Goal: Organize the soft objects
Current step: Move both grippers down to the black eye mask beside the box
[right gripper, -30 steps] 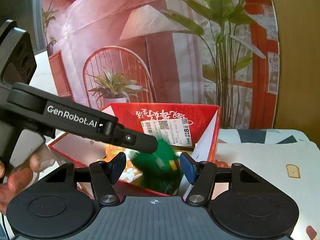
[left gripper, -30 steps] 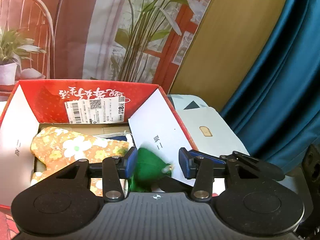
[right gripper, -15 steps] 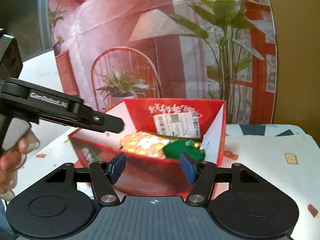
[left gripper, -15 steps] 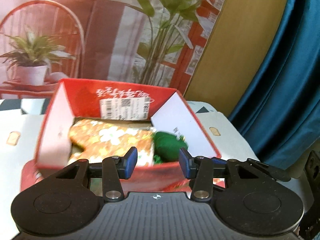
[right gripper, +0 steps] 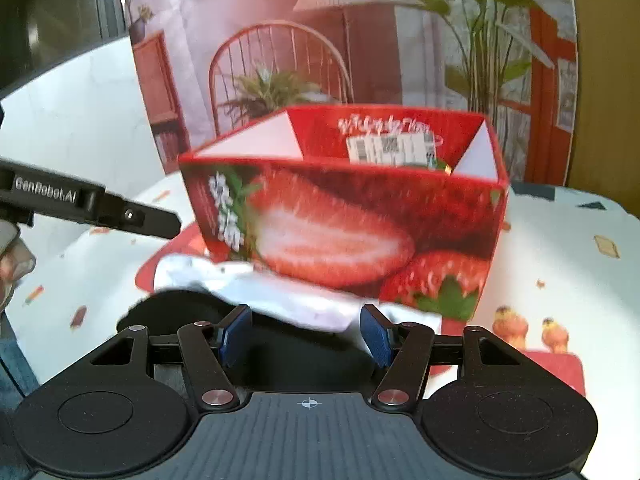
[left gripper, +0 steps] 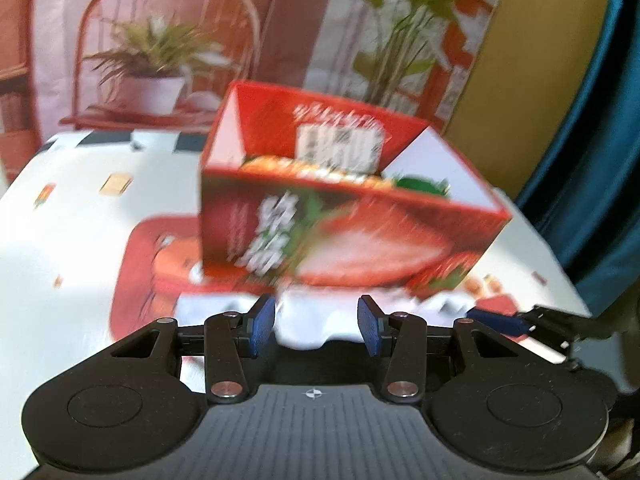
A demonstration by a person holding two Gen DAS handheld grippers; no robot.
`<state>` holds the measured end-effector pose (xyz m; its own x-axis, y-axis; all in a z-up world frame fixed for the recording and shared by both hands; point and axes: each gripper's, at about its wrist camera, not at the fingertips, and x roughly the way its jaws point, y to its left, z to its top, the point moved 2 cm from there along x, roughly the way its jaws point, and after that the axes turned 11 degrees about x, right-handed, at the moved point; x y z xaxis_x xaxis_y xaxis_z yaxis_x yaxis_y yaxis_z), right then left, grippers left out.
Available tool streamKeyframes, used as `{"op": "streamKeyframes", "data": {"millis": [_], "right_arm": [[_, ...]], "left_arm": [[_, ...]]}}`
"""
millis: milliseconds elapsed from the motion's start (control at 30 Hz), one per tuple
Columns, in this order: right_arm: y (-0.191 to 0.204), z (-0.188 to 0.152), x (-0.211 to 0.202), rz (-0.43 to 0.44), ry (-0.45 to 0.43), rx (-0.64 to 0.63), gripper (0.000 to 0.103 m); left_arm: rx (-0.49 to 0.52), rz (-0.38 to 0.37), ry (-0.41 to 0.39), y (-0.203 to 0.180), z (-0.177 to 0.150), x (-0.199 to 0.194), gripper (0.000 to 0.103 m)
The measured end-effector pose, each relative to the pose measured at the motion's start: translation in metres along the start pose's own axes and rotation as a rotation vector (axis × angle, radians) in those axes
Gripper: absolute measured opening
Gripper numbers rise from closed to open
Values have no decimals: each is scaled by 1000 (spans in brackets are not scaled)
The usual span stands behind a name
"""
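Observation:
A red strawberry-print box [left gripper: 344, 236] [right gripper: 344, 220] stands on the table. Inside lie an orange floral cloth [left gripper: 304, 170] and a green soft thing [left gripper: 420, 184] [right gripper: 438, 164] at the right end. A white cloth [left gripper: 316, 320] [right gripper: 280, 288] lies crumpled in front of the box, and in the right wrist view a black soft item [right gripper: 172, 308] shows under it. My left gripper [left gripper: 316, 326] [right gripper: 100, 208] is open just short of the white cloth, with nothing pinched. My right gripper [right gripper: 306, 336] is open above the white and black items; one of its fingers [left gripper: 496, 318] shows in the left wrist view.
A white tablecloth [left gripper: 80, 216] with small prints covers the table, with a red mat [left gripper: 136, 264] under the box. A printed backdrop with a chair and plants [right gripper: 280, 80] stands behind. A teal curtain [left gripper: 592, 160] hangs at the right. A person's hand [right gripper: 12, 264] holds the left gripper.
The green soft thing went from between the grippers into the box. Both grippers drew back from the box and lower, so its front wall and the white cloth now show.

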<state>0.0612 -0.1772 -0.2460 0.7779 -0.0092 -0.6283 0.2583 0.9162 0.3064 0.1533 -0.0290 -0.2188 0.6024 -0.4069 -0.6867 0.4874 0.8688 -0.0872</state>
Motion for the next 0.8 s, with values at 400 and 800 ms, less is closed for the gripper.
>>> {"op": "streamKeyframes", "data": {"millis": [400, 800], "right_arm": [[3, -31, 19, -35, 90, -28, 59], [-2, -35, 21, -23, 83, -26, 61]], "left_arm": [[-129, 62, 69, 24, -50, 5, 53], [-192, 37, 70, 27, -62, 13, 62]]}}
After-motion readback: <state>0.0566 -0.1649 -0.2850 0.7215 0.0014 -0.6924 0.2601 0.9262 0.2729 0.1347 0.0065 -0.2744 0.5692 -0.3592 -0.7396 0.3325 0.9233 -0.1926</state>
